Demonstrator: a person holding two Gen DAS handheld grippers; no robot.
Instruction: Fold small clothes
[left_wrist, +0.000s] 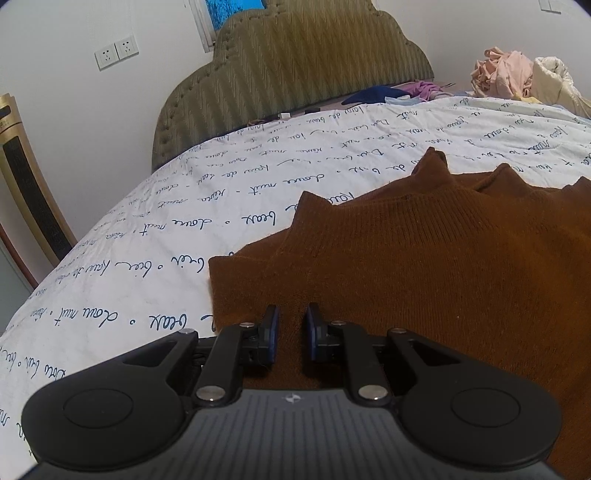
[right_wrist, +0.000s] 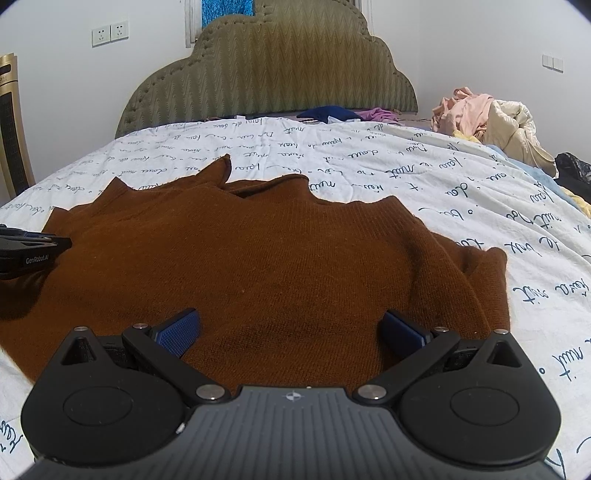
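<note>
Where the left wrist camera looks along its fingers, the left gripper (left_wrist: 291, 317) hangs low over the near left part of a brown knit sweater (left_wrist: 424, 266); its jaws stand narrow, a slim gap between the blue pads, and whether they pinch any knit cannot be told. The sweater lies spread on a bed's white quilt (left_wrist: 155, 236) printed with handwriting, its zigzag far edge toward the olive headboard (left_wrist: 295, 85). A heap of pale clothes (left_wrist: 517, 77) sits at the far right.

From the right wrist camera, the right gripper (right_wrist: 291, 332) stands wide over the sweater's near edge, with nothing pressed between its pads. The sweater fills the middle of the quilt, and the left gripper shows at the left edge, over the sweater's left side.
</note>
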